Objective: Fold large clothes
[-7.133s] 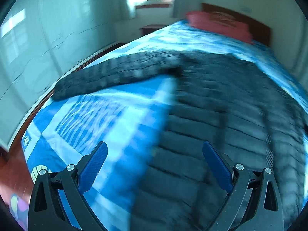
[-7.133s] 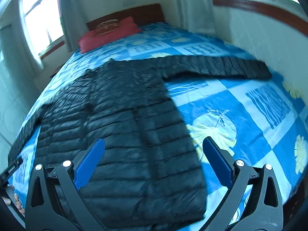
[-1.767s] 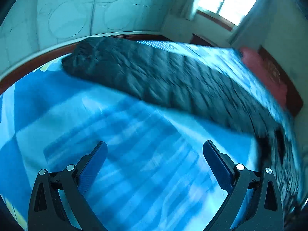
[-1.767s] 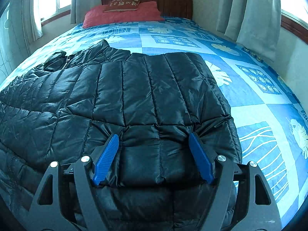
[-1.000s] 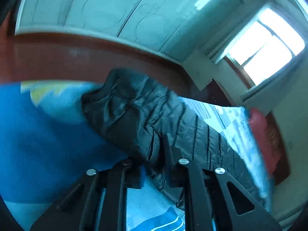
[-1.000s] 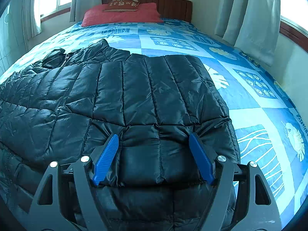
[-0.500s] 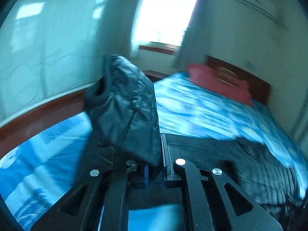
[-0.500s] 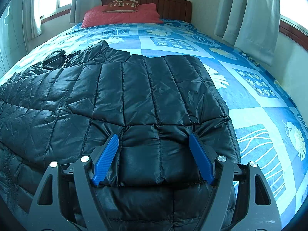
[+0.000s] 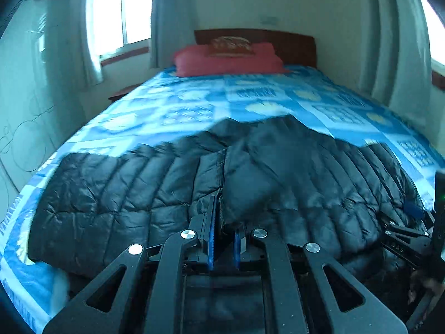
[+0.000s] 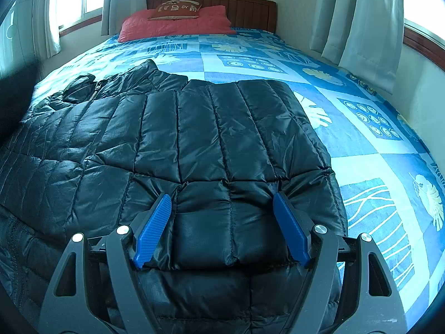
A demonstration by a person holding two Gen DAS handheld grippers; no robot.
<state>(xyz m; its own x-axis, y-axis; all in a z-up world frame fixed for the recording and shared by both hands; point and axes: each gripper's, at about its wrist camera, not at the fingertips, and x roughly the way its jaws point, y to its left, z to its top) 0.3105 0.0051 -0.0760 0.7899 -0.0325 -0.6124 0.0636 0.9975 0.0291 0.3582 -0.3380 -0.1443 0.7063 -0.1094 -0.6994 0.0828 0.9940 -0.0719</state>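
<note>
On blue bedspread (image 10: pixel 370 150), black jacket (image 10: pixel 211 133)

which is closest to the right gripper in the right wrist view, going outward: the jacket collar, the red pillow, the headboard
1. jacket collar, ahead and left of the right gripper, on the black jacket.
2. red pillow, at the bed's far end, slightly left.
3. headboard, behind the pillow, against the wall.

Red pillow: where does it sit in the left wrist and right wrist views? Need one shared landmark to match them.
Left wrist: red pillow top centre, at the far end of the bed, under the headboard, beyond the black jacket.
Right wrist: red pillow top, left of centre, against the same headboard.
Shared landmark: the brown wooden headboard just behind the pillow.
</note>
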